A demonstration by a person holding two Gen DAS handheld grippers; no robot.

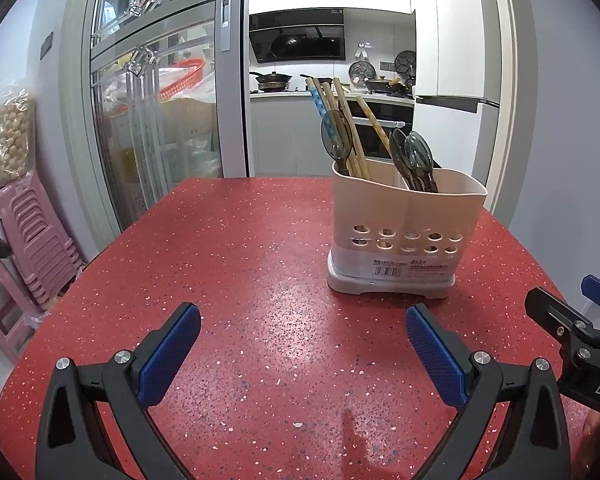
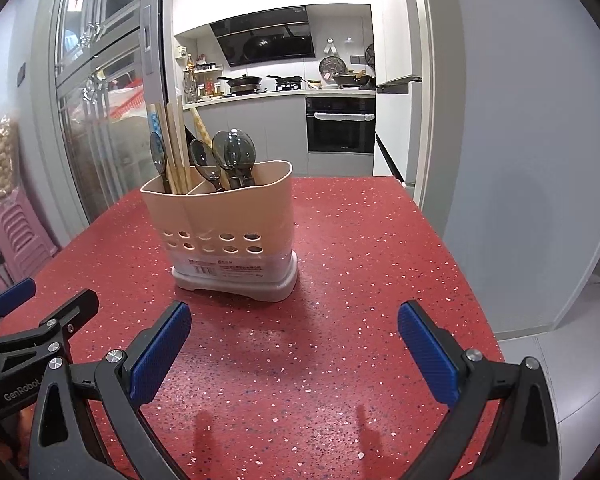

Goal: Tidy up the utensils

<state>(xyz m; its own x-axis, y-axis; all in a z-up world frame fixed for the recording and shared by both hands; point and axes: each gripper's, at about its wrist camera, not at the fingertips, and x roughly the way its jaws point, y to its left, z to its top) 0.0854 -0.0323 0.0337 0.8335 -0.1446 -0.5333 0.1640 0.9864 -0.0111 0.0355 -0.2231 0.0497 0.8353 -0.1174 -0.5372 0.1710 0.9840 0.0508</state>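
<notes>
**Both claws wide open over the red table, caddy loaded**

Nearest to you, your left gripper (image 1: 303, 350) hangs just above the red speckled tabletop (image 1: 228, 264) with its blue pads (image 1: 170, 360) spread about as wide as they go and nothing between them. Same deal for your right gripper (image 2: 294, 350): blue pads (image 2: 428, 354) splayed far apart, holding nothing, hovering over the near part of the tabletop (image 2: 340, 264). The two sit side by side, each one poking into the edge of the other's camera view.

A bit further in, the beige utensil caddy (image 1: 404, 220) stands upright on the tabletop, toward the middle, ahead of and between the two grippers. From the right wrist it shows as (image 2: 220, 216). It has two compartments with a divider, a row of round holes low on its wall and a barcode label on the base.

Its left compartment holds the chopsticks (image 1: 342, 120), leaning to the left, one of them blue-patterned, plus one dark translucent spoon (image 1: 332, 134). The right compartment has a bunch of the same smoky spoons (image 2: 232, 152), bowls up.

Beyond the table's far edge you're looking at a sliding glass door (image 1: 156, 92) on the left, stacked pink stools (image 1: 28, 236) by the wall, and a kitchen with a range hood (image 2: 266, 42) and a built-in oven (image 2: 340, 126).
</notes>
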